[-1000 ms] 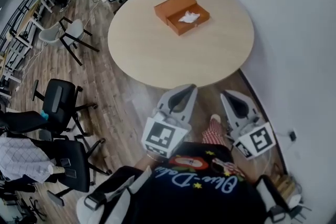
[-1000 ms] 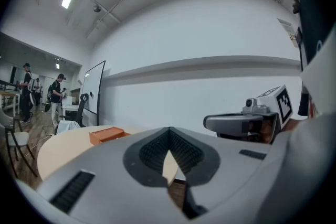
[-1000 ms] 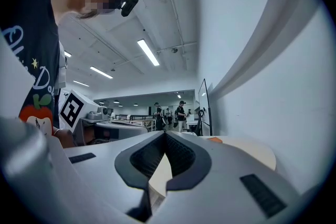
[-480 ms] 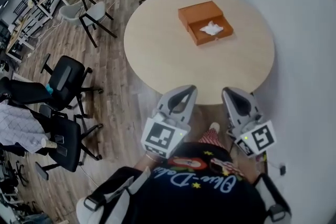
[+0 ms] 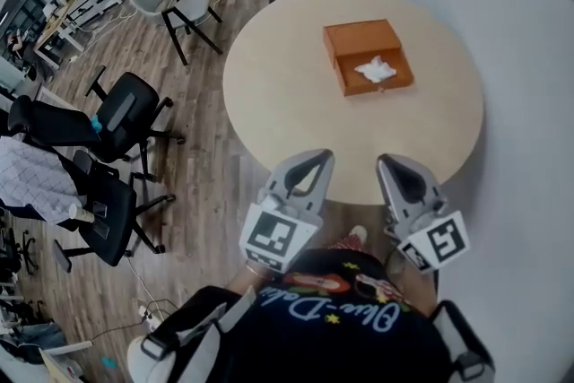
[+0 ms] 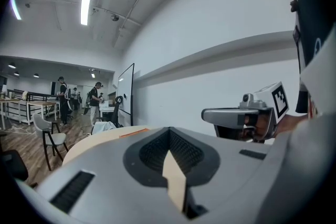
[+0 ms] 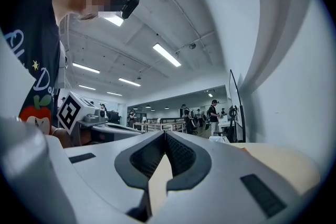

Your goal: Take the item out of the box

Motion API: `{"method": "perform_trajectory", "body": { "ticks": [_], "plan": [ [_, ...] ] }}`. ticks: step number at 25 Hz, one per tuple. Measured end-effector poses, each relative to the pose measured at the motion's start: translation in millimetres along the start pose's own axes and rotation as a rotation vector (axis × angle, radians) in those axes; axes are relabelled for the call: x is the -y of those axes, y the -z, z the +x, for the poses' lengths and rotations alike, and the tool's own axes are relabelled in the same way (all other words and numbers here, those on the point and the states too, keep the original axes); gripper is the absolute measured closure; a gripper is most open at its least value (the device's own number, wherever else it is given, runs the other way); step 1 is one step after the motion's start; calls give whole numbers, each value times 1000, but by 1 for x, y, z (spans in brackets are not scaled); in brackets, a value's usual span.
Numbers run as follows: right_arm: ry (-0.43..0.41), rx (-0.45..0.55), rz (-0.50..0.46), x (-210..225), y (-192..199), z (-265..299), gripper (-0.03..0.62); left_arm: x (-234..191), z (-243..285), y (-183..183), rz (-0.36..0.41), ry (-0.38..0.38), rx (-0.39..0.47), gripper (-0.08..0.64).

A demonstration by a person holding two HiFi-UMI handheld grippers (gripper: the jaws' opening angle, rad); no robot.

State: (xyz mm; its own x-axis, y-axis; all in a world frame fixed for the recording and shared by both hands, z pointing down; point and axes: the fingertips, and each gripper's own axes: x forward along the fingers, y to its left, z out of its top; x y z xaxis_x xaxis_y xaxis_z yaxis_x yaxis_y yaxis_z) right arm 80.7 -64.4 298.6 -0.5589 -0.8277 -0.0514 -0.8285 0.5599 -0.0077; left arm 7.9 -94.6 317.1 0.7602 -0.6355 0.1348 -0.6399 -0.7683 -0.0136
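I find the left gripper (image 5: 316, 155) and the right gripper (image 5: 388, 161) each with jaws pressed together and nothing between them, at the near edge of the round, pale, smooth-topped table (image 5: 287, 103). Well apart, the flat orange box (image 5: 363, 39) lies open and holds a crumpled white item (image 5: 377, 70).

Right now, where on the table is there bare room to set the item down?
The table is bare everywhere but its far right part, where the orange box sits holding the white item. Widest free patches: left of the box, and between it and the near edge.
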Motion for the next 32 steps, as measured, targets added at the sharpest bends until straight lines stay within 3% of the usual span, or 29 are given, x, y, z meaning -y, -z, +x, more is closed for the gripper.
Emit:
{"method": "perform_trajectory", "body": {
  "ticks": [19,32],
  "plan": [
    [-171,-13,18,76,6,-4,594,18,74,-10,2,-140,-21,575],
    [-155,-14,45,102,24,-8,594,21,101,-3,-2,-130,-53,575]
  ]
}}
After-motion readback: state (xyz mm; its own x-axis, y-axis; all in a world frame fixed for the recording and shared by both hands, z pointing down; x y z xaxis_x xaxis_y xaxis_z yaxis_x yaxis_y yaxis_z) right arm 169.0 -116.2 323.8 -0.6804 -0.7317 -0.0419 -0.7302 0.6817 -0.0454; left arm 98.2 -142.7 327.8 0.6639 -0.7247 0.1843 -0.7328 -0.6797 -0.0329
